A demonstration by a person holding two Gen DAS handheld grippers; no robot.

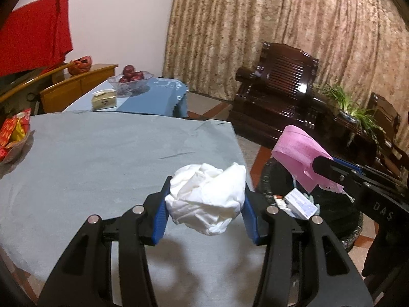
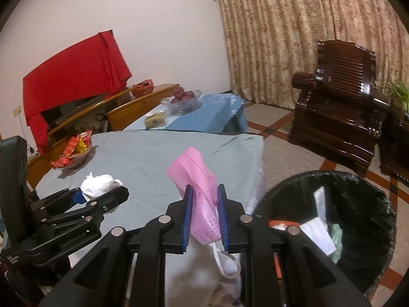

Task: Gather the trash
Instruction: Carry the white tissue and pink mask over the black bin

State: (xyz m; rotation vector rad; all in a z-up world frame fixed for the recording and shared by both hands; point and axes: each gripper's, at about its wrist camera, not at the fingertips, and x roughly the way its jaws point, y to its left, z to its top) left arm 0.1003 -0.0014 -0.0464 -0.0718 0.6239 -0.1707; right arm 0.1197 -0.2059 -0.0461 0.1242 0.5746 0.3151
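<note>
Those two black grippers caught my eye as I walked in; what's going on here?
A person is clearing trash from the grey-clothed table. The left gripper is shut on a crumpled white tissue wad; the right gripper pinches a pink face mask. Both are held above the table's edge, beside the black-lined trash bin, which already holds scraps.

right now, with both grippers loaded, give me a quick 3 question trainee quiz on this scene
1. True or false: the left gripper is shut on the crumpled white tissue.
2. What does the right gripper hold? A) a red packet B) a pink face mask C) an apple
3. Fill in: the black-lined trash bin already holds ____ .

Key:
1. True.
2. B, the pink face mask, clamped between the blue pads.
3. Small boxes and scraps of paper; it is not empty.
</note>
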